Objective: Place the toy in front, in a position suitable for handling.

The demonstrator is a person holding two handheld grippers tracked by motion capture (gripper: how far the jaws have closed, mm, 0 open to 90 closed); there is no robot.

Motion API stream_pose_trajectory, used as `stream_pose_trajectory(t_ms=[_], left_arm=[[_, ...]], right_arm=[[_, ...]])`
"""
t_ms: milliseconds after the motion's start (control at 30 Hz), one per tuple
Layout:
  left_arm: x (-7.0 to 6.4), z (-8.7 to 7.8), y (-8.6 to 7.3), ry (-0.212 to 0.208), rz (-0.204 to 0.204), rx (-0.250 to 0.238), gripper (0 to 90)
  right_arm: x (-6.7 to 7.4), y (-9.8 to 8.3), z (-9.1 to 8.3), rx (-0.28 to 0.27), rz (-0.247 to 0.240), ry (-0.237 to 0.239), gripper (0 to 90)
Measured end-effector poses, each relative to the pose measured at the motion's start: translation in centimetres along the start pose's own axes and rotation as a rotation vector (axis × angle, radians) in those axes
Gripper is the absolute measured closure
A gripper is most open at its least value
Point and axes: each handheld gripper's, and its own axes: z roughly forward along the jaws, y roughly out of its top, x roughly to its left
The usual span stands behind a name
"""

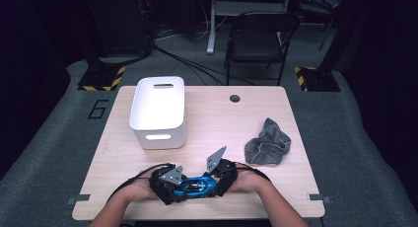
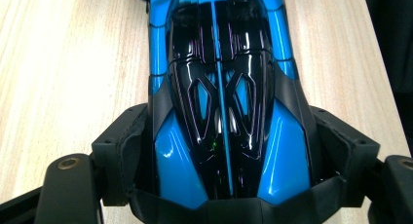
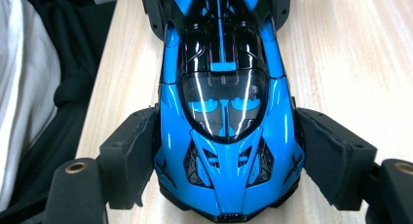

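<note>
A blue and black toy car (image 1: pixel 196 184) is being held on the wooden table (image 1: pixel 217 118) near its front edge, in front of the white bin (image 1: pixel 157 113) and well apart from it. The car is being gripped from both ends at once. In the left gripper view, the left gripper (image 2: pixel 229 185) is being closed on one end of the car (image 2: pixel 224 112), with both black pads being pressed against its sides. In the right gripper view, the right gripper (image 3: pixel 226 175) is being set around the opposite end, the one with the windscreen (image 3: pixel 224 107); its near-side pad is being laid against the blue bodywork, while a thin gap is being left at the other pad, so full contact there cannot be told. In the high view, the left gripper (image 1: pixel 167 183) and the right gripper (image 1: pixel 222 173) are being kept on either side of the car. A crumpled grey cloth (image 1: pixel 268 143) is lying to the right of the bin, apart from the car and from both hands.
</note>
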Motion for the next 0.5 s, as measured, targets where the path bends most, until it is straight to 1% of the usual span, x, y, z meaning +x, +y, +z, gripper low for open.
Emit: stream_pose_trajectory(t_ms=[33,100,233,267,300,333,367,500], left_arm=[[0.00,-0.01,0.02,-0.002,0.008,0.002,23.8],[0.01,-0.01,-0.01,0.000,0.000,-0.002,23.8],[0.02,0.00,0.00,0.001,0.001,-0.004,23.8],[0.02,0.01,0.00,-0.001,0.004,-0.004,23.8],[0.04,0.02,0.00,-0.003,0.010,-0.002,23.8],[0.01,0.00,-0.01,0.002,0.005,-0.004,23.8],[0.01,-0.01,-0.01,0.002,0.005,-0.003,23.8],[0.04,-0.03,-0.03,0.003,0.006,-0.011,23.5]], right_arm=[[0.04,-0.05,0.21,0.017,0.004,0.002,24.4],[0.13,-0.05,0.40,0.020,0.003,0.000,23.5],[0.32,0.13,0.71,0.036,-0.022,-0.020,22.9],[0.40,0.14,0.81,0.044,-0.020,-0.021,23.0],[0.42,0.14,0.98,0.050,-0.027,-0.027,23.2],[0.48,0.15,1.06,0.058,-0.029,-0.030,23.8],[0.56,0.20,1.09,0.061,-0.040,-0.039,24.3],[0.65,0.07,1.10,0.053,-0.050,-0.049,25.0]])
